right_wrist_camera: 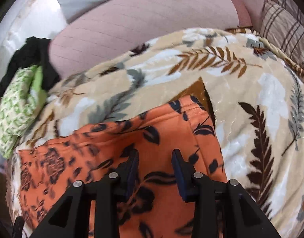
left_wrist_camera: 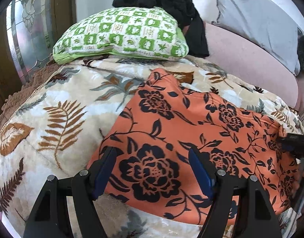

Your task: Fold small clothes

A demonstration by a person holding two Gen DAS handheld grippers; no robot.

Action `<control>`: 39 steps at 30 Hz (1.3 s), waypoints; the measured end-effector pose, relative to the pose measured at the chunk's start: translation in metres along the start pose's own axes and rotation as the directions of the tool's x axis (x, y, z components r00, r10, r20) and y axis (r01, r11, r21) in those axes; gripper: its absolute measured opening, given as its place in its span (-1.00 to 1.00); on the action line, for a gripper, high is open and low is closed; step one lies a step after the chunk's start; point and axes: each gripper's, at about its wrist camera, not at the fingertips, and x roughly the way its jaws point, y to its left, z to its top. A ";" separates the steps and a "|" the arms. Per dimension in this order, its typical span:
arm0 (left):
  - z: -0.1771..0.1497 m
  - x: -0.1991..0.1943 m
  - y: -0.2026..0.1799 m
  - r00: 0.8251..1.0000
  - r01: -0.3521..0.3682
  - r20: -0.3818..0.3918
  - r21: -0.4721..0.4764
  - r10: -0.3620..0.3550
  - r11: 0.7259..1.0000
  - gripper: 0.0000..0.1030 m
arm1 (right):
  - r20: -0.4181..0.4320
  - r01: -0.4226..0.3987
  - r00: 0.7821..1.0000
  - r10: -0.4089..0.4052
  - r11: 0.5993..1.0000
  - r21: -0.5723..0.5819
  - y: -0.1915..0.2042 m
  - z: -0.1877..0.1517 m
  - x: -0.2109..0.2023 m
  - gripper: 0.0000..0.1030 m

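I have the orange floral garment (left_wrist_camera: 191,130) spread out on the leaf-print blanket (left_wrist_camera: 52,119) that covers the bed, lying fairly flat so its edges can be found for folding. My left gripper (left_wrist_camera: 152,170) hangs over the near part of the cloth with its jaws standing wide apart and nothing between the pads; I judge it is waiting there to pin or pick up that side. My right gripper (right_wrist_camera: 155,168) points down over the garment's other end, near the seam and hem edge, jaws partly apart and gripping nothing, the cloth lying beneath them; the view is blurred, so I cannot tell whether the tips touch the fabric. It looks placed to take that edge for a fold. At the far side a green-and-white patterned pillow (left_wrist_camera: 120,37) lies on the blanket with a black garment (left_wrist_camera: 171,10) draped behind it, well apart from my work.
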 end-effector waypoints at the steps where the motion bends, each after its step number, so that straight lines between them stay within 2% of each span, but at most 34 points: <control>1: 0.000 -0.001 -0.004 1.000 0.004 0.005 0.010 -0.004 1.000 0.47 | -0.024 0.014 1.000 -0.015 1.000 -0.006 -0.001 0.001 0.011 -0.25; 3: 0.001 -0.002 -0.009 1.000 0.015 0.008 0.023 -0.015 1.000 0.47 | -0.014 0.030 0.999 -0.030 0.999 -0.035 0.002 0.000 0.015 -0.24; 6: 0.001 -0.003 -0.017 1.000 0.027 0.011 0.039 -0.027 0.999 0.47 | -0.014 0.024 1.000 -0.025 0.998 -0.059 0.007 0.003 0.011 -0.06; 11: -0.001 -0.005 -0.026 0.999 0.037 0.012 0.055 -0.037 0.998 0.47 | 0.052 0.000 0.999 0.002 0.999 -0.052 0.005 -0.005 -0.021 -0.06; 15: -0.002 -0.001 -0.024 0.999 0.049 -0.017 0.044 -0.048 0.998 0.47 | 0.080 -0.040 0.996 0.046 0.996 -0.085 -0.003 -0.023 -0.057 -0.06; 19: -0.003 0.004 -0.012 0.999 0.024 -0.034 0.017 -0.024 1.000 0.47 | 0.056 -0.099 0.993 0.105 0.991 -0.093 -0.022 -0.064 -0.086 -0.06; 23: -0.010 0.029 -0.001 0.992 -0.014 -0.124 0.013 0.015 1.000 0.47 | 0.010 -0.078 0.997 0.080 0.992 -0.103 -0.043 -0.096 -0.079 -0.06; 25: -0.012 0.037 0.001 0.989 -0.025 -0.146 0.028 0.029 0.999 0.48 | -0.037 -0.106 0.994 0.103 0.992 -0.068 -0.056 -0.103 -0.067 -0.06; 27: -0.010 0.033 0.000 0.990 -0.033 -0.133 0.046 0.039 0.998 0.49 | -0.042 -0.139 0.990 0.138 0.990 -0.020 -0.063 -0.102 -0.068 -0.06; 30: -0.007 0.019 0.013 0.993 -0.005 -0.116 -0.017 0.003 1.000 0.49 | -0.013 -0.187 0.982 0.187 0.982 -0.001 -0.066 -0.098 -0.083 -0.06; 32: -0.008 0.009 0.025 0.995 0.001 -0.102 -0.064 -0.007 0.998 0.49 | -0.005 -0.247 0.969 0.248 0.969 0.020 -0.071 -0.098 -0.095 -0.05; 33: -0.009 0.003 0.033 0.995 0.005 -0.097 -0.090 -0.014 0.996 0.49 | -0.014 -0.299 0.954 0.300 0.953 0.055 -0.076 -0.100 -0.101 0.04; 34: -0.010 -0.002 0.039 0.996 0.008 -0.092 -0.112 -0.018 0.994 0.49 | -0.022 -0.351 0.935 0.354 0.932 0.094 -0.080 -0.104 -0.105 0.15; 37: -0.017 -0.015 0.061 0.996 0.009 -0.086 -0.186 -0.025 0.983 0.49 | -0.051 -0.479 0.868 0.494 0.859 0.179 -0.088 -0.122 -0.114 0.23; 39: -0.021 -0.015 0.070 0.994 0.022 -0.103 -0.225 -0.046 0.974 0.49 | -0.065 -0.512 0.843 0.535 0.832 0.212 -0.089 -0.132 -0.115 0.25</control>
